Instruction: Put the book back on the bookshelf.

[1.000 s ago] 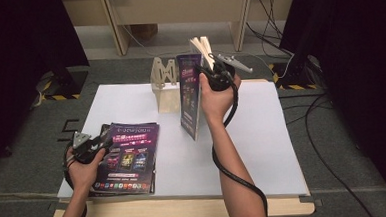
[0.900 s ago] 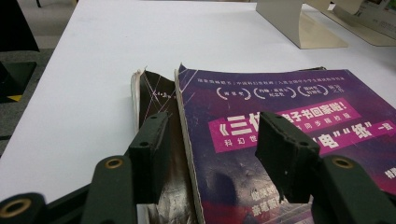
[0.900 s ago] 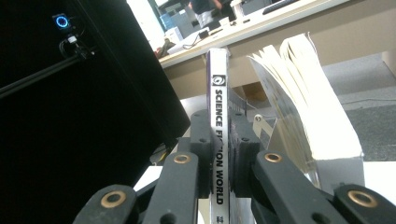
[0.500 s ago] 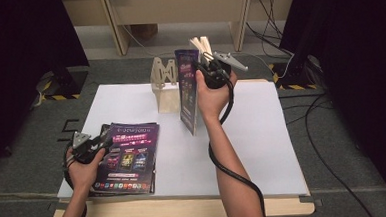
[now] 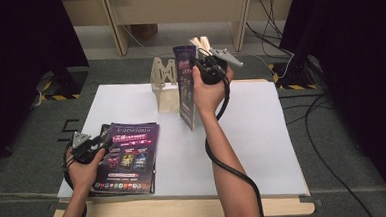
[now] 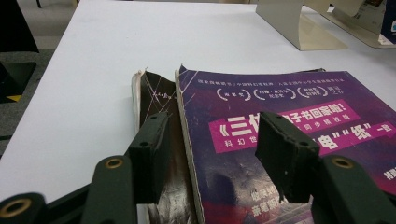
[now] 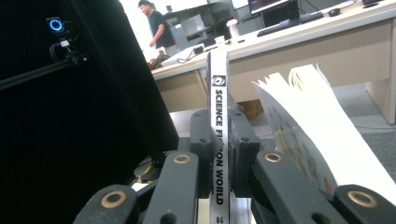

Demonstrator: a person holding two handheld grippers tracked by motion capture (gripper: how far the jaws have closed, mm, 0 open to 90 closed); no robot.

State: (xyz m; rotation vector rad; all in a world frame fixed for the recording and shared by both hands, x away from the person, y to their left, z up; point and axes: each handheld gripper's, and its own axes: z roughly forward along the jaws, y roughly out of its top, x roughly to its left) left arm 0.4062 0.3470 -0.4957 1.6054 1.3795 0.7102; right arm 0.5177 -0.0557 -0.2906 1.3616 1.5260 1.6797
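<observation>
Half the magazine [image 7: 218, 126] behind right tongs [image 7: 218, 154]

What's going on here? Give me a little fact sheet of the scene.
Surface: white table top
Right gripper: shut on the spine of an upright magazine, lifted above the table
Left gripper: open, over the flat magazines
Flat magazines: stacked at the table's near left corner
Behind: beige rack

bare table [image 5: 262, 135] right of upright magazine [image 5: 186, 86]
</observation>
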